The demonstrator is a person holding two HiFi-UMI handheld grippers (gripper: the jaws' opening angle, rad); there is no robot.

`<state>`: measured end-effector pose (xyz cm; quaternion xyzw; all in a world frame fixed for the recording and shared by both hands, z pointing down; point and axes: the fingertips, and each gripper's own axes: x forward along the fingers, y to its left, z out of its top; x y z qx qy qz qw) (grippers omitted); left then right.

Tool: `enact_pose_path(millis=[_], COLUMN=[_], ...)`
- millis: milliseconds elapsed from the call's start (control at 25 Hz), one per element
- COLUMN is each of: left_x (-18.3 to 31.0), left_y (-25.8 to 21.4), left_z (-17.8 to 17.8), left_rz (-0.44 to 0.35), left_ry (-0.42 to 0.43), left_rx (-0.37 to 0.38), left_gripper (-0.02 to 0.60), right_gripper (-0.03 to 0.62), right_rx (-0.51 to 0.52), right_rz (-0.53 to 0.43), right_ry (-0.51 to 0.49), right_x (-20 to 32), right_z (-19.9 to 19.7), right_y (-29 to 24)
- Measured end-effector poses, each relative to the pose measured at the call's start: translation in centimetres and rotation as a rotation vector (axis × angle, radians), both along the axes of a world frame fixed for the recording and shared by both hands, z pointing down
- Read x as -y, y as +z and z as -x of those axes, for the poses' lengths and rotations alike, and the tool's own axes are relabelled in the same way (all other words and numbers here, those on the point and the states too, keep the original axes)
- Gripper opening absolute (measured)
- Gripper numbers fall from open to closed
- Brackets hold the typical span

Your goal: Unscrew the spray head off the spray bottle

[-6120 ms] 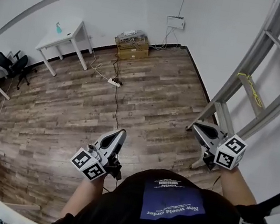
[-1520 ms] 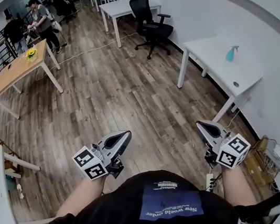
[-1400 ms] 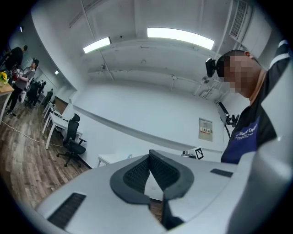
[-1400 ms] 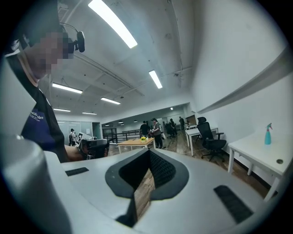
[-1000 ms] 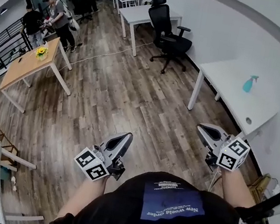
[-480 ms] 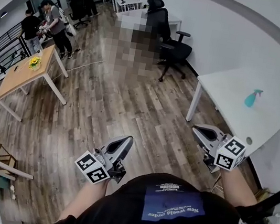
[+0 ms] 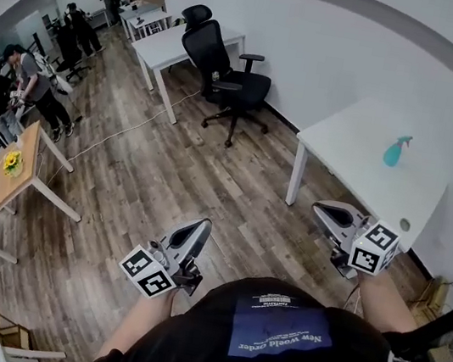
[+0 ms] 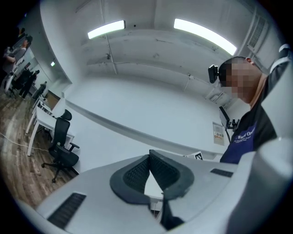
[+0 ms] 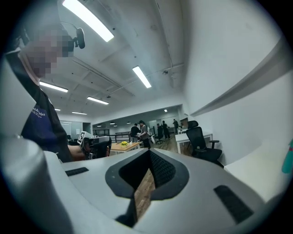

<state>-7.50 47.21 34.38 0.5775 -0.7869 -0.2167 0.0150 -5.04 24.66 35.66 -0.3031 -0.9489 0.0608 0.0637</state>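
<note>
The white bench (image 7: 358, 168) bearing the small teal plastic spray bottle (image 7: 396, 151) has come nearer. The left tool (image 7: 201, 226) and right tool (image 7: 321, 210), both closed on nothing, are still short of the bench, so unscrewing has not begun.

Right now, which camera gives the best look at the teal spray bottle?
The head view. It shows the whole spray bottle standing upright on the white table, small but unobstructed. The right gripper view catches only a teal sliver of it at the picture's right edge. The left gripper view doesn't show it.
</note>
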Motion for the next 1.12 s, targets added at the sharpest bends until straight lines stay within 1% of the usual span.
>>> enact_pose_path(millis=[80,240,320,440,560,680,840,1120], left_x=[0.1,0.8,1.8,4.6,8.4,12.7,20.0,33.2], left_y=[-0.1,0.1,0.4,0.8,1.5,2.2,1.9,0.9], left_z=[3.1,8.9,10.9,13.1,14.2,14.8,15.4,15.7], left_rz=[0.021,0.036,0.049,0.054,0.06,0.065,0.059,0.042], left_ry=[0.049,0.156,0.204,0.285,0.355,0.405,0.446,0.502], left_rx=[0.013,0.009,0.008,-0.006,-0.012,-0.017,-0.007,0.005], left_gripper=[0.003,0.003,0.003,0.003,0.003,0.003,0.003,0.003], right_gripper=[-0.009,-0.009,-0.009,-0.009,-0.009,-0.009,-0.009,-0.009], right_rx=[0.006,0.014,0.009,-0.009,-0.02,-0.02,-0.007,0.008], right_rz=[0.015,0.035,0.038,0.044,0.047,0.053,0.06,0.055], right_ry=[0.054,0.175,0.216,0.287,0.349,0.396,0.434,0.467], right_x=[0.4,1.1,1.5,3.5,6.5,10.3,17.1,28.9], right_z=[1.9,5.1,6.2,6.8,6.8,6.5,6.8,6.5], right_y=[0.1,0.2,0.5,1.2,1.9,2.6,2.4,1.6])
